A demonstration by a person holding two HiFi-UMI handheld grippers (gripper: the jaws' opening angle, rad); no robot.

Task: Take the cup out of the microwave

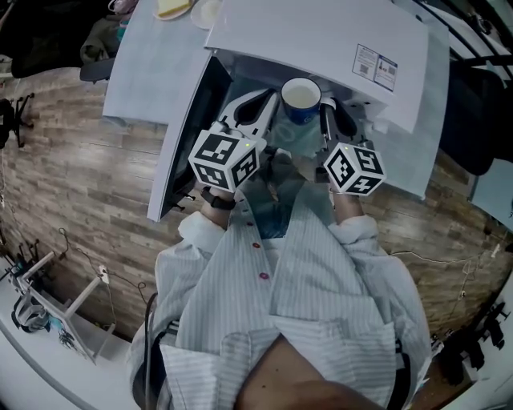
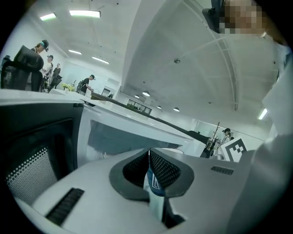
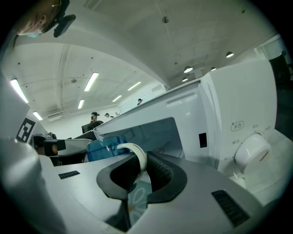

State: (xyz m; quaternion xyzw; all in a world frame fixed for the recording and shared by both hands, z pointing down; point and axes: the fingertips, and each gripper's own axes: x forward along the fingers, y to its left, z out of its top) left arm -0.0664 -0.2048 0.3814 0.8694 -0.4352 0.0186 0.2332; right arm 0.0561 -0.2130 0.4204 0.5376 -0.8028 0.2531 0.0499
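Observation:
A blue cup with a white inside hangs at the mouth of the white microwave, just below its front edge in the head view. My right gripper is shut on the cup's white handle, with the blue body just beyond the pads. My left gripper sits close against the cup's left side. Its pads meet in a thin line. A blue and white patch shows in the gap below them, and I cannot tell what it is.
The microwave door stands open to the left of my left gripper. The control panel with its dial is right of my right gripper. The microwave rests on a white-covered table with plates at the back. Wooden floor lies around.

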